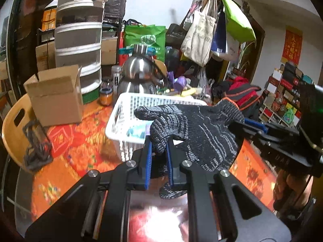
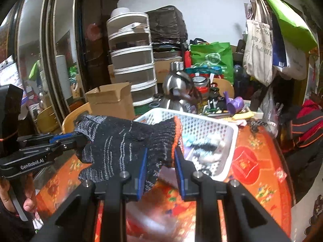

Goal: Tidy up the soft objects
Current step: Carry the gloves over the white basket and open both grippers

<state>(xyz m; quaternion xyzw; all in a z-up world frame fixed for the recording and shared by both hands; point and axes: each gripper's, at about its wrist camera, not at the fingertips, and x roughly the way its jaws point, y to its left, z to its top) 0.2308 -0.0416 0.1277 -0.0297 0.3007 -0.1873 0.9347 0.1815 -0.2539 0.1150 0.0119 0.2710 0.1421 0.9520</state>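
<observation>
- Sitting open on the orange tablecloth: a cardboard box.
- Standing behind it: a white stacked drawer tower.
- Gleaming at the table's middle: a steel kettle.
- Leaning against the wall: a green bag.
- Hanging from a rack: tote bags.
- Lying near the far edge: a purple scoop.

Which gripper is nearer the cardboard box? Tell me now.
Left. The left gripper, shut on a finger of the glove, sits on the side of the cardboard box. The right gripper holds the glove's cuff farther away, before the white basket.
</observation>
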